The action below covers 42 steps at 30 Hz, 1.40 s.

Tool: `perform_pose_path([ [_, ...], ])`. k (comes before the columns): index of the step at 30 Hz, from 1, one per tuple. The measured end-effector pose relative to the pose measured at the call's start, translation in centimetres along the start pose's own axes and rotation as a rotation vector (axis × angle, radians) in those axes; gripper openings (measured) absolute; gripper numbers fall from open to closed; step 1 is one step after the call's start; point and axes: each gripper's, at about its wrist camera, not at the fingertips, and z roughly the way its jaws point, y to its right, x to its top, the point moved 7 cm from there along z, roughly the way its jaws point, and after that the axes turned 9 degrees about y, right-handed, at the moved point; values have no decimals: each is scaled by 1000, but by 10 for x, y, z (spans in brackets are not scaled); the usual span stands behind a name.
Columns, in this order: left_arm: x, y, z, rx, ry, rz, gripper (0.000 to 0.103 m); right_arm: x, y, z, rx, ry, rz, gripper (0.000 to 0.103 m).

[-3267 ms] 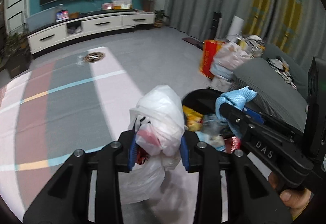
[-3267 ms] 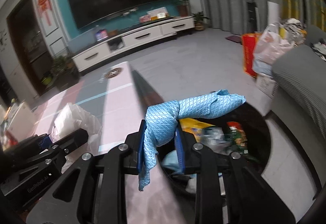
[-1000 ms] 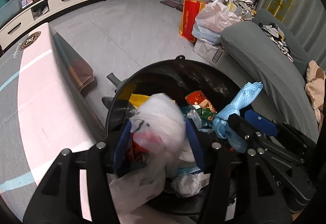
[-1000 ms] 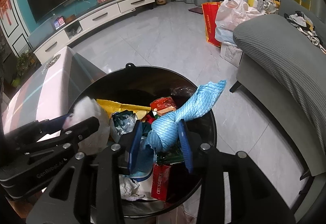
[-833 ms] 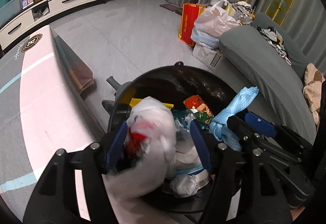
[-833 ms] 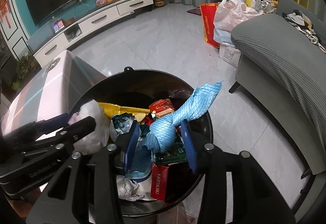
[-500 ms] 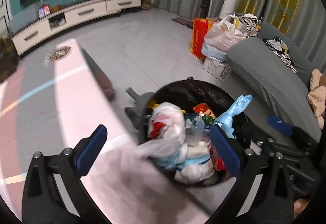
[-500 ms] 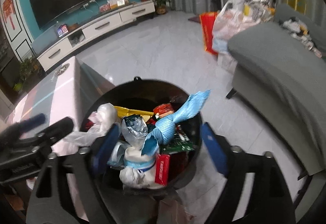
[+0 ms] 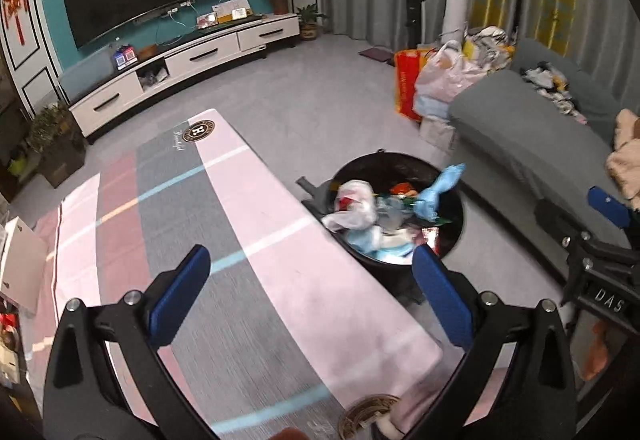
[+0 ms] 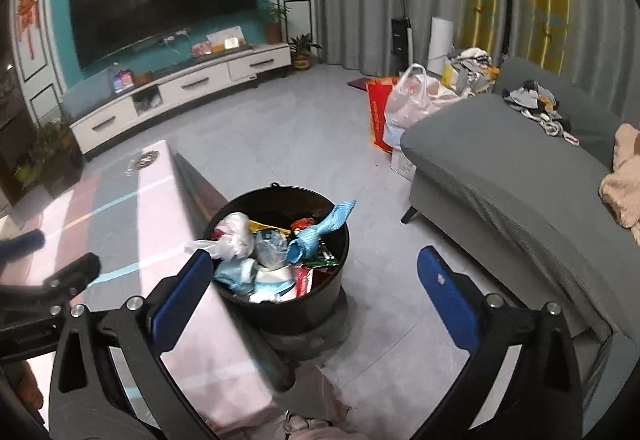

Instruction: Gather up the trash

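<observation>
Both the left tongs (image 9: 308,304) and right tongs (image 10: 316,292) are hanging apart and empty above the bin (image 10: 240,312), whose soft, light bag (image 10: 236,236) and cloth (image 10: 320,230) are best pinched at a bunched fold.

The trash bin (image 10: 280,304) looks like smooth, glossy black plastic. In it, the white bag (image 10: 236,236) is thin crinkled plastic film, and the blue cloth (image 10: 320,230) has a quilted, matt weave. The table (image 9: 256,240) wears a matt striped cover. Far right, the grey sofa (image 10: 520,176) is ribbed fabric. The floor (image 10: 320,136) is smooth, faintly shiny tile.
</observation>
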Motion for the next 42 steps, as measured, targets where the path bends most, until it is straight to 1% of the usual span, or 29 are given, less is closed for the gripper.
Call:
perform_pose_path([
  [5, 4, 2, -35, 36, 64, 24, 101, 5, -4, -34, 19, 27, -5, 100],
  [7, 1, 2, -43, 31, 67, 17, 101, 4, -8, -45, 12, 42, -31, 100],
  [11, -3, 3, -45, 25, 55, 11, 101, 4, -11, -53, 8, 49, -45, 100],
  [15, -5, 6, -49, 34, 57, 25, 101, 1, -13, -54, 9, 35, -42, 100],
  [25, -10, 8, -43, 32, 37, 36, 101, 1, -9, -52, -2, 28, -22, 100],
  [42, -6, 6, -37, 46, 39, 40, 101, -1, -2, -52, -24, 26, -16, 100],
])
